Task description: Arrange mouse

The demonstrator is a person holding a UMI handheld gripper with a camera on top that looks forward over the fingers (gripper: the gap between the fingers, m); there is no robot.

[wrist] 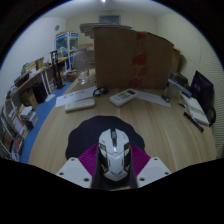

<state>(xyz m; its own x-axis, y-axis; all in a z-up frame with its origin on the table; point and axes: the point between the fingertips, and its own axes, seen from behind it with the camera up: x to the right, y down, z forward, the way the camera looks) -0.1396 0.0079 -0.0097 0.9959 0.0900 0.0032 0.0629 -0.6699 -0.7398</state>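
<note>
Gripper fingers clasped the white mouse between their purple pads, over a dark mouse pad on the wooden table. Carrying seemed in hand; next, lowering it squarely onto that pad, short of the keyboard.

One mouse sits on one dark mouse mat, on the one wooden bench. Two white keyboards lie further back: one on the left, one nearer the middle. One big cardboard box stands behind them. One bookshelf lines the left wall.
</note>
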